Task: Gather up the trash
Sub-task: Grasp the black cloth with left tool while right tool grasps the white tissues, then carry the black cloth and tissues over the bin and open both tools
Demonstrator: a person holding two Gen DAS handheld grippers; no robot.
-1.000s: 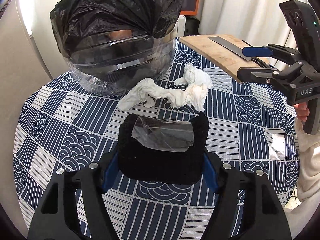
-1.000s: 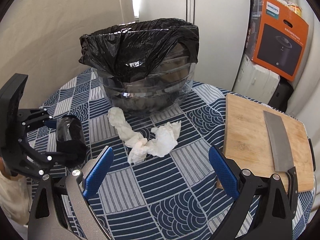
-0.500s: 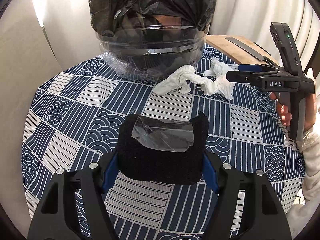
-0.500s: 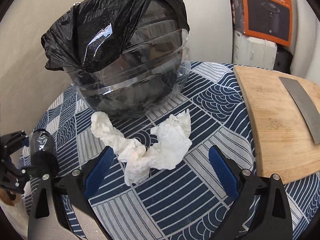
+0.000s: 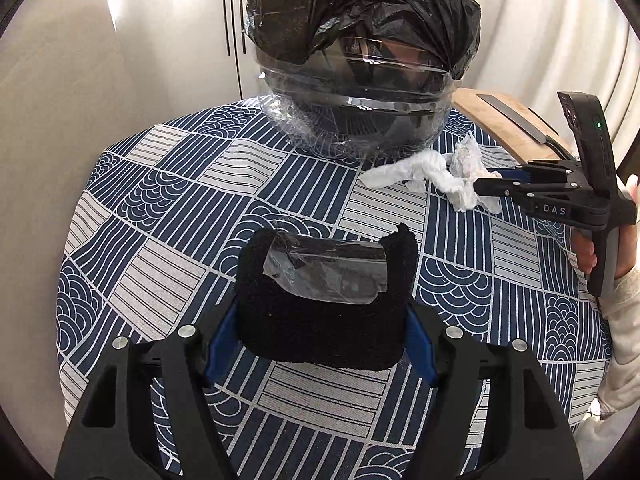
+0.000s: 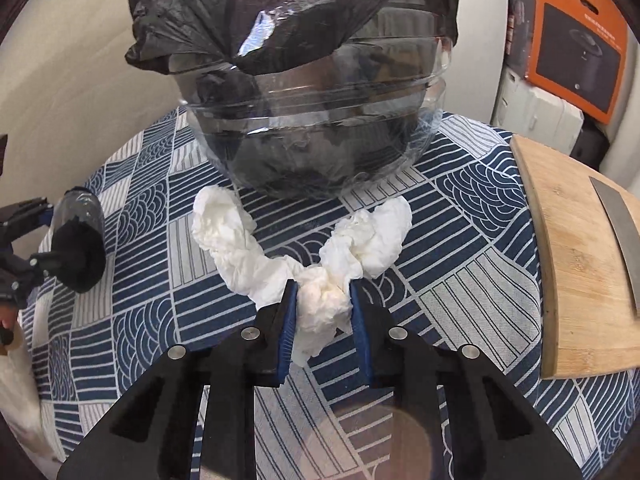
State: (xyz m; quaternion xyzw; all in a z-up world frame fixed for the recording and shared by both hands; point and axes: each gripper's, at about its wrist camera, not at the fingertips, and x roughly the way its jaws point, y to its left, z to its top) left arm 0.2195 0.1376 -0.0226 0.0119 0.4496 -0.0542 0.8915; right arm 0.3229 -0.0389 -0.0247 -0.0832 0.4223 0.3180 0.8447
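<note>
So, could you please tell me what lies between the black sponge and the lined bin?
Only bare patterned tablecloth between the black sponge and the lined bin, in the left wrist view.

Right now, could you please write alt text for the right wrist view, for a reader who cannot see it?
The right tool is shut on a crumpled white tissue lying on a blue patterned tablecloth, just in front of a clear bin lined with a black trash bag. A wooden cutting board with a knife sits at right; the left tool holds a black object at far left.
</note>
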